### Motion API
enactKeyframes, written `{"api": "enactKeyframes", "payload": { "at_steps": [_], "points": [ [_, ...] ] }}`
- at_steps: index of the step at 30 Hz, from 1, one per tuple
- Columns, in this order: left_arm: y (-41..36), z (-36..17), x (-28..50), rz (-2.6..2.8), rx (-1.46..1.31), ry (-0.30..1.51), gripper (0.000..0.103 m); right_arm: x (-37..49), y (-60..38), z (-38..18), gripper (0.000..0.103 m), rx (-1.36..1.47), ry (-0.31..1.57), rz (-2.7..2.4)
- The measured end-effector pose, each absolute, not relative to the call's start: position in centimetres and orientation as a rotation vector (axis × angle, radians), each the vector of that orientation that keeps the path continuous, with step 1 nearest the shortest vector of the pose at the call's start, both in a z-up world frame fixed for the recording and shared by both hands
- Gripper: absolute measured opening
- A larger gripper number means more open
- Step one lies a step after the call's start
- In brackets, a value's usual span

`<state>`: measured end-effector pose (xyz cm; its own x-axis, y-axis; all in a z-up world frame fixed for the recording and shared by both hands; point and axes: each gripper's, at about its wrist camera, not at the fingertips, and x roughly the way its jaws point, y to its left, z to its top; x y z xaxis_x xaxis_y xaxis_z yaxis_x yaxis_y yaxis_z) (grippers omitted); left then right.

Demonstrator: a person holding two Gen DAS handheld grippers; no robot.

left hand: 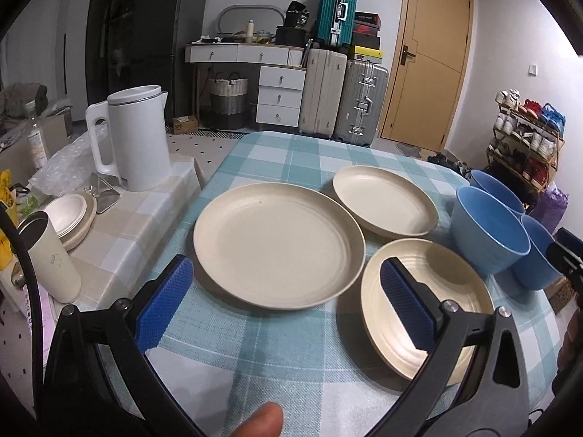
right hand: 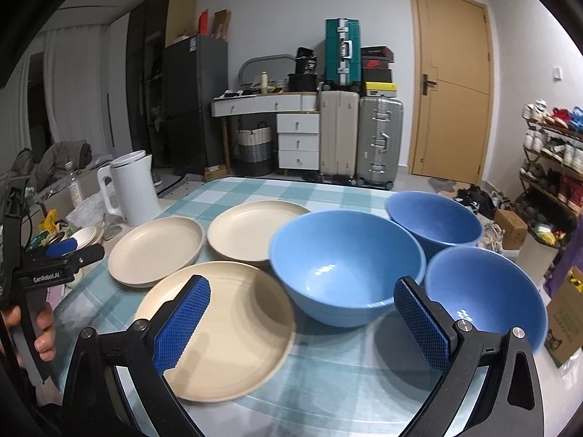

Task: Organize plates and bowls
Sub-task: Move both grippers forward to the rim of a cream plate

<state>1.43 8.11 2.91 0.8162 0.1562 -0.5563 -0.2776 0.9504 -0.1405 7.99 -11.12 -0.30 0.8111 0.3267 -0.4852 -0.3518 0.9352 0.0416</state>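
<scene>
Three cream plates lie on the checked tablecloth: a large one (left hand: pixel 278 244) in the middle, one behind it (left hand: pixel 384 200), and a near one (left hand: pixel 452 291) at the right. Three blue bowls stand to their right: a middle bowl (right hand: pixel 346 266), a far bowl (right hand: pixel 435 222) and a near right bowl (right hand: pixel 488 295). My left gripper (left hand: pixel 288 306) is open above the table's front, its right finger over the near plate. My right gripper (right hand: pixel 302 324) is open in front of the middle bowl, with the near plate (right hand: pixel 226 331) under its left finger.
A white kettle (left hand: pixel 135 138) stands on a side table at the left, with a cream tumbler (left hand: pixel 54 255) and stacked small dishes (left hand: pixel 71 215). A cardboard box (right hand: pixel 566 313) sits off the table's right edge. Suitcases, drawers and a shoe rack are beyond.
</scene>
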Motion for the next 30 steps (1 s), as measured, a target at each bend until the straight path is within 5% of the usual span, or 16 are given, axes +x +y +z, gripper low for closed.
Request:
{"api": "enactKeyframes", "payload": {
  "at_steps": [30],
  "points": [
    [14.2, 2.5, 6.2, 0.357, -0.271, 0.672, 0.103, 14.8, 0.6, 1.5, 0.103, -0.139, 0.599, 0.523]
  ]
}}
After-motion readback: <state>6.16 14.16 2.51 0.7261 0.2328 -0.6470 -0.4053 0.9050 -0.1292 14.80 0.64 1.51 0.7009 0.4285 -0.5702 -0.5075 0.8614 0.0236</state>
